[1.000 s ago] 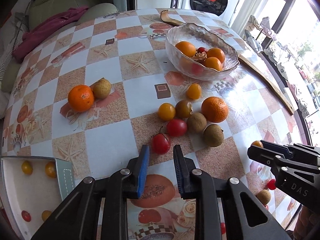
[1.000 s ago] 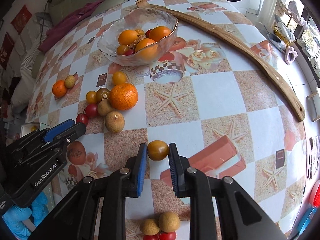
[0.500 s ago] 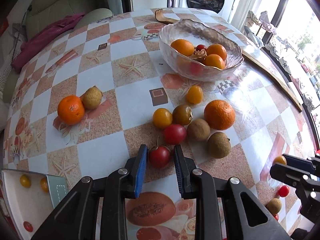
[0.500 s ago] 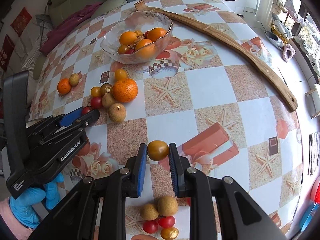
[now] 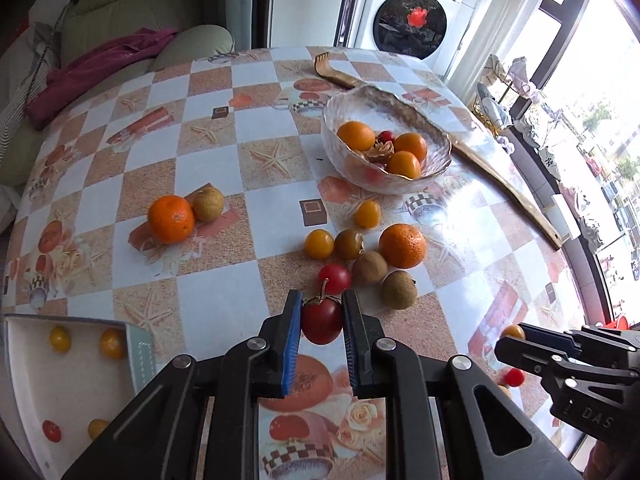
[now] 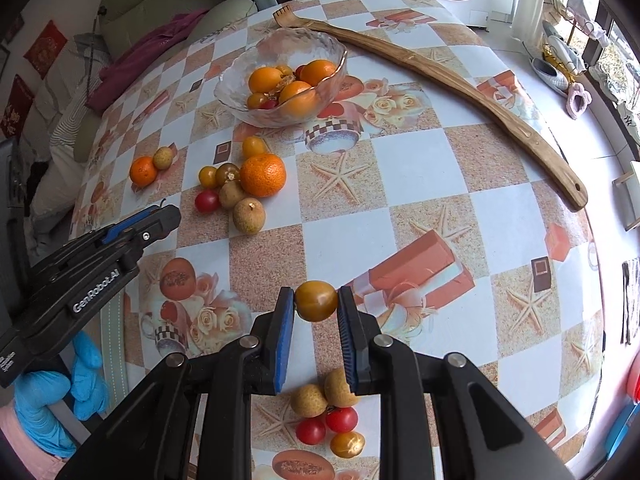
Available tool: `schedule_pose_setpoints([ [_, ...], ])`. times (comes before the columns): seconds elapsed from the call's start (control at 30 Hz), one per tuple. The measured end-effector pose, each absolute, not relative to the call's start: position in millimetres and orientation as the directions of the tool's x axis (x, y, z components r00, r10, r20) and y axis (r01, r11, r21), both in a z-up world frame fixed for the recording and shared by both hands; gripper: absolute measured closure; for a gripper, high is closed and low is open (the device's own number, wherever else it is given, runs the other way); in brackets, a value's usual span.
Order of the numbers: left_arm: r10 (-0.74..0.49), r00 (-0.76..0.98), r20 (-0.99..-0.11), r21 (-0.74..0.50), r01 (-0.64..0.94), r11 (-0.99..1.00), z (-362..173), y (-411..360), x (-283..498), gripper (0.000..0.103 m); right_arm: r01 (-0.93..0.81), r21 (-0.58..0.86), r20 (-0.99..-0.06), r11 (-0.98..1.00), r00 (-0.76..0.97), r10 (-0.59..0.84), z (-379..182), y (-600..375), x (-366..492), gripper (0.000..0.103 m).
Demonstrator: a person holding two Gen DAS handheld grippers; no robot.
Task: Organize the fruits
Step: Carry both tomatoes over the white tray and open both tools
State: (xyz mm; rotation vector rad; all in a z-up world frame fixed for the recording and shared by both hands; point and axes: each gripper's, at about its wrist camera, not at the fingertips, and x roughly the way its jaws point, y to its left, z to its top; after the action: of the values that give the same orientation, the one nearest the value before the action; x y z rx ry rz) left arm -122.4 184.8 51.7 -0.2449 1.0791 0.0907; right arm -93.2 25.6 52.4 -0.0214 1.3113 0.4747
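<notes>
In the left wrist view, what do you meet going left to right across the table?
White tray → lone orange → red tomato in the left hand-held gripper → glass bowl → right hand-held gripper.

- Round table (image 5: 208, 312) under a checked cloth printed with starfish and fruit
- On it: glass bowl (image 5: 432, 148), wooden back scratcher (image 6: 460, 92), white tray (image 5: 24, 384) at its edge
- Loose oranges (image 5: 402, 245), cherry tomatoes (image 5: 319, 244), longans (image 5: 399, 289) scattered

A dark red cherry tomato (image 5: 322, 325) sits clamped between the left gripper (image 5: 321, 322) pads; an amber one (image 6: 316, 301) between the right gripper (image 6: 315, 305) pads.
</notes>
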Motion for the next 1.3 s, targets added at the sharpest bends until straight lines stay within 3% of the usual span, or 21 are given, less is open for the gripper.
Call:
schedule_pose_setpoints([
  [0.63,0.054,0.475,-0.879,-0.131,-0.349,0.928,80,259,-227,0.082,-0.507,0.275,-0.922,0.817,0.102,0.373,67,122,-134,0.079],
  [1.3,0.197,0.295,-0.935,-0.013,-0.583,0.812,34,349,-345,0.082,-0.703,0.337,-0.916,0.627,-0.091,0.39,54,281,-216,0.079],
])
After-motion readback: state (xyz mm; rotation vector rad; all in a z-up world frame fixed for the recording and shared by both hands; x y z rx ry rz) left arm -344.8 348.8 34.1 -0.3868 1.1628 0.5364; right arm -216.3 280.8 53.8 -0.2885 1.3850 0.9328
